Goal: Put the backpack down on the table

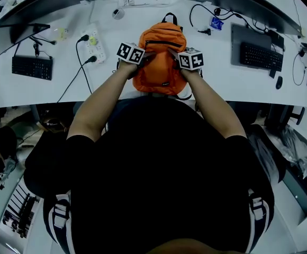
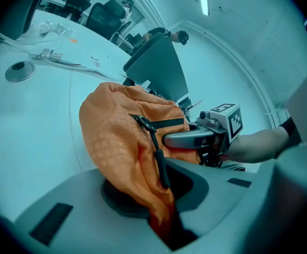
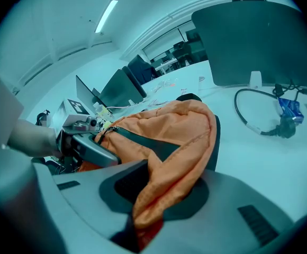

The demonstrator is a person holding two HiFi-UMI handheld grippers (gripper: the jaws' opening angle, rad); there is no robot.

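Note:
An orange backpack with black straps rests on the white table, right in front of the person. My left gripper holds its left side and my right gripper its right side. In the left gripper view, a fold of orange cloth with a black zip pull is pinched in my left gripper. In the right gripper view, another fold of the backpack runs down into the narrow gap of my right gripper. Each gripper shows in the other's view, pressed to the bag.
Keyboards lie at the left and right of the table, with dark monitors behind them. A power strip and its cables sit left of the bag; a black cable loop and a small round disc lie nearby.

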